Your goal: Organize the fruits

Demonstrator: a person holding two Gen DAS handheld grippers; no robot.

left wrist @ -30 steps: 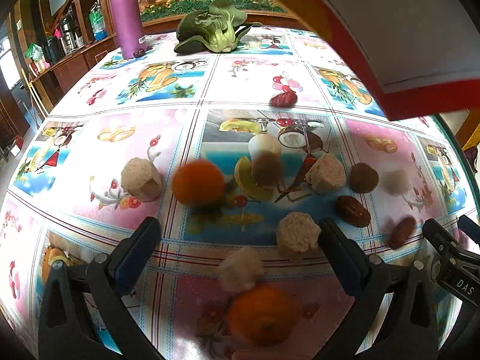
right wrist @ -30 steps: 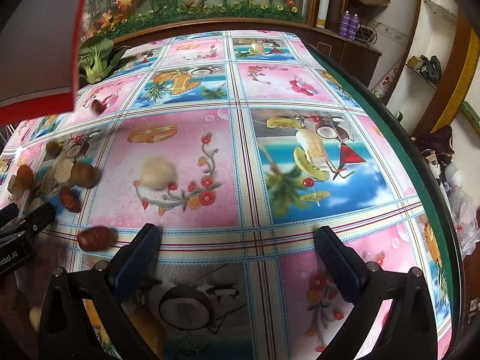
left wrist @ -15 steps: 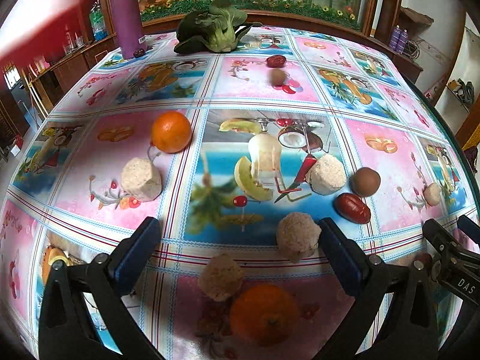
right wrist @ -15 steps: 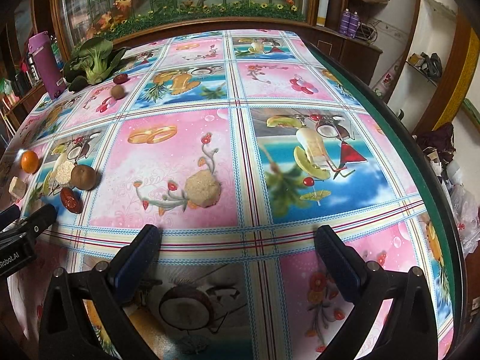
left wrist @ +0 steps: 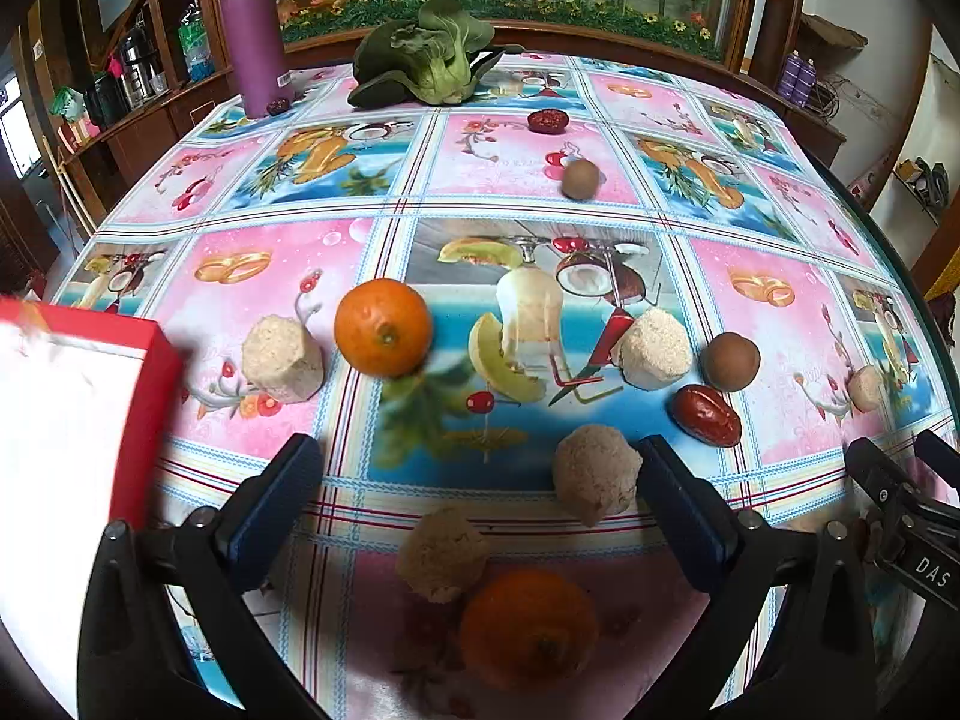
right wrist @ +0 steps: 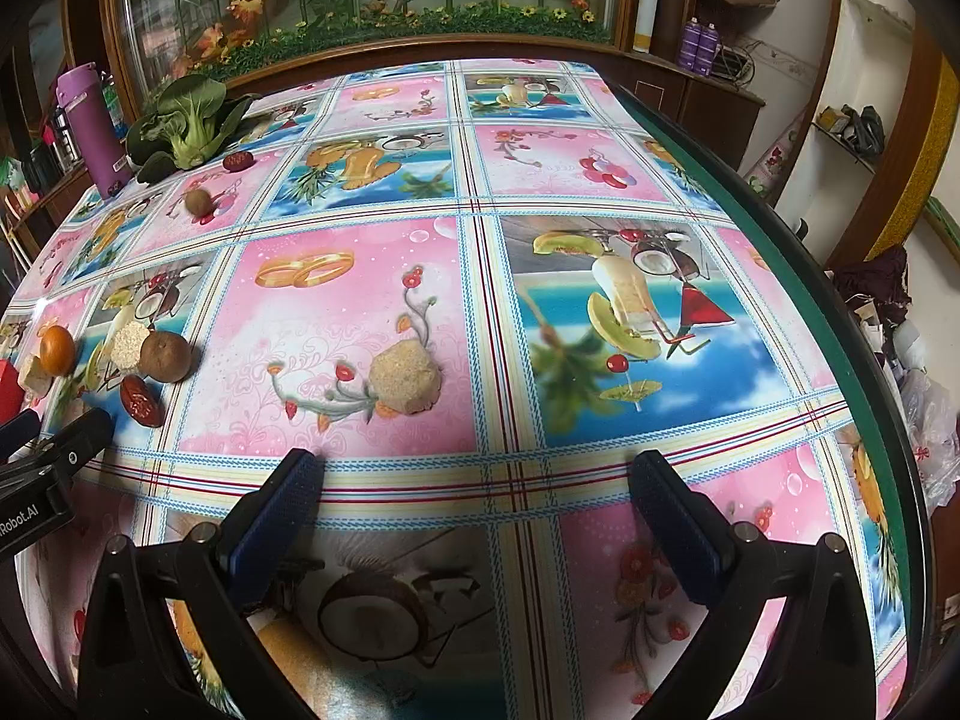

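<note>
Fruits and snacks lie scattered on a patterned tablecloth. In the left wrist view, an orange (left wrist: 383, 335) sits mid-table and a second orange (left wrist: 528, 630) lies close, between the fingers. Several beige cakes (left wrist: 282, 359) lie around, with a red date (left wrist: 705, 415) and a brown round fruit (left wrist: 731, 361) at right. My left gripper (left wrist: 474, 474) is open and empty above them. My right gripper (right wrist: 474, 492) is open and empty; a beige cake (right wrist: 403, 377) lies just ahead of it. A red-edged white box (left wrist: 72, 420) is at the left.
A purple flask (left wrist: 251, 30) and a green bok choy (left wrist: 427, 54) stand at the far edge, with a date (left wrist: 546, 120) and a brown fruit (left wrist: 579, 179) nearby. The table's green rim (right wrist: 780, 276) runs down the right side. Shelves and clutter lie beyond.
The red-edged white box has moved from overhead down to the left side of the table. The spilled fruits have rolled and come to rest. Both grippers stay open in place.
</note>
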